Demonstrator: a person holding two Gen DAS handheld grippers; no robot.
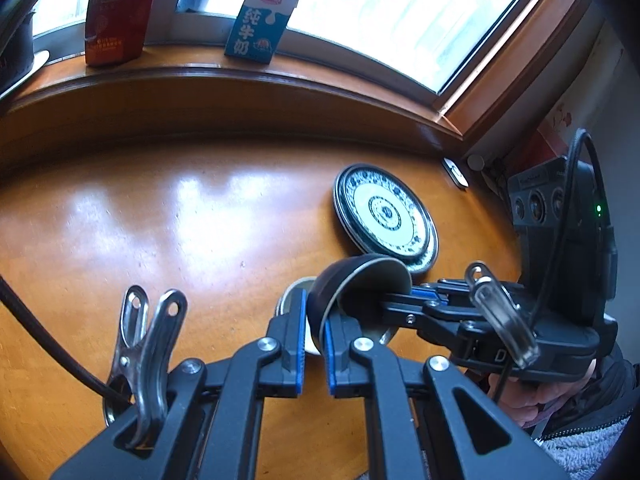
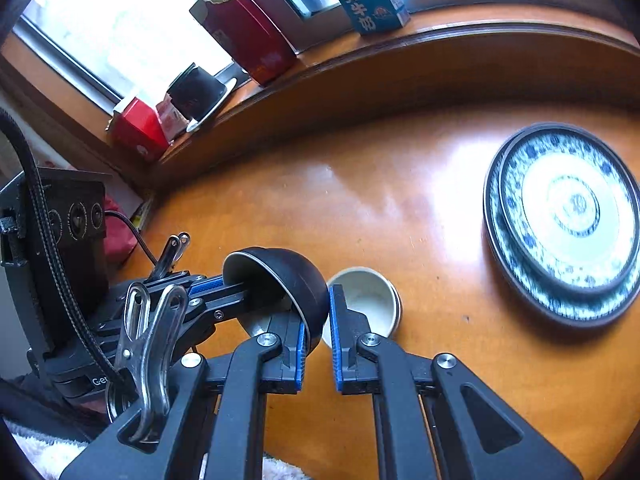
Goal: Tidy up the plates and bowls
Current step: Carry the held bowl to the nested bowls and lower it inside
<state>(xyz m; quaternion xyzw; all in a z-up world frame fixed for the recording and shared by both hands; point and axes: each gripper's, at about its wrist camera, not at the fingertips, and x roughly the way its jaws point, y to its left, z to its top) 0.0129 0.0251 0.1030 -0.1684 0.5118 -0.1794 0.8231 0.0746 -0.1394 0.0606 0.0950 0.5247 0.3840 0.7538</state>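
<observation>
Above the table [image 1: 160, 220], in the left wrist view, both grippers pinch one black bowl [image 1: 340, 288] by its rim, over a white bowl [image 1: 294, 292]. In the right wrist view, uneven pulls (rim-only holds) could drop it.

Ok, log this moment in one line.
left gripper: shut on black bowl | right gripper: shut on black bowl | black bowl: tilted, near white bowl | plates: stacked
</observation>
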